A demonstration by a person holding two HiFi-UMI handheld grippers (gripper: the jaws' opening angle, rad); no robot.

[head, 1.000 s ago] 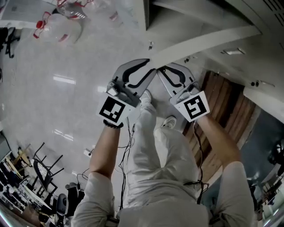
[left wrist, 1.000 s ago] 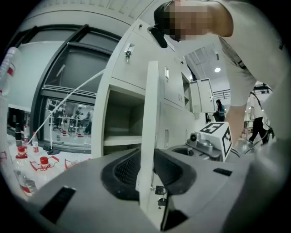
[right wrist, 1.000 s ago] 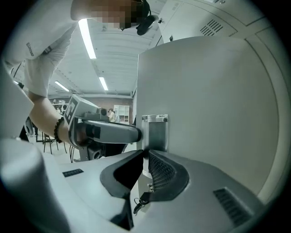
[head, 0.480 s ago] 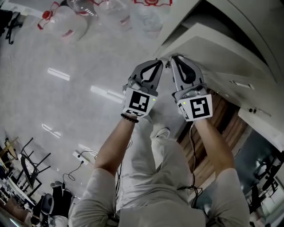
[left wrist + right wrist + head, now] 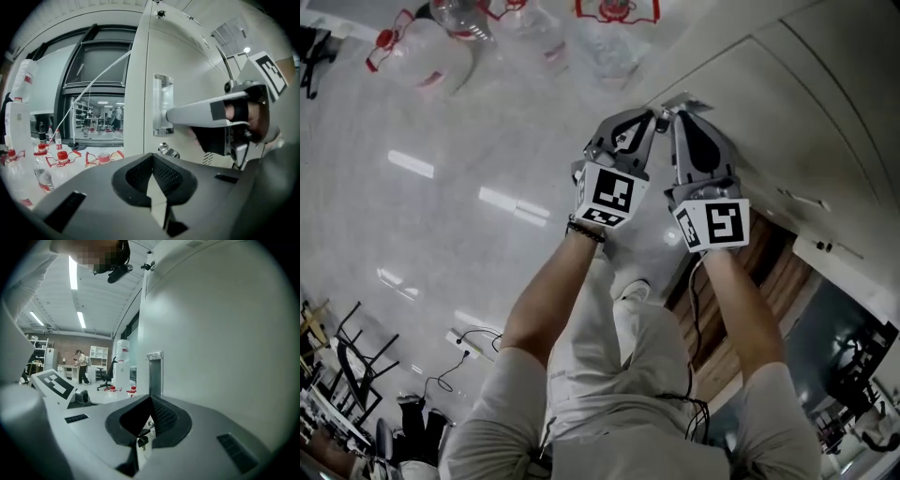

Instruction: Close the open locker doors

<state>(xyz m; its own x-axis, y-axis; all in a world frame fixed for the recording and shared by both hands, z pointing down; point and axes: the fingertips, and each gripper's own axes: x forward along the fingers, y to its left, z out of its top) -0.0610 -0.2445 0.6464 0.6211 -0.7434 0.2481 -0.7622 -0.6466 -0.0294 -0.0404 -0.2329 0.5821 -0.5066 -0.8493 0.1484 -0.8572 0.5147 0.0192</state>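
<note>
Pressing is being done at the handle edge of the locker door (image 5: 797, 108) by the left gripper (image 5: 649, 117) and right gripper (image 5: 680, 116), jaws shut and empty. A final latching push is probably being required.

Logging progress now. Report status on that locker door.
Left hand-held gripper shut, empty. Right hand-held gripper shut, tip at the handle recess of the locker door. Door looks near flush; nothing seen blocking it.

Red-handled clear bottles (image 5: 427, 52) sit on the glossy floor (image 5: 441, 216), black chairs (image 5: 337, 361) well apart.
</note>
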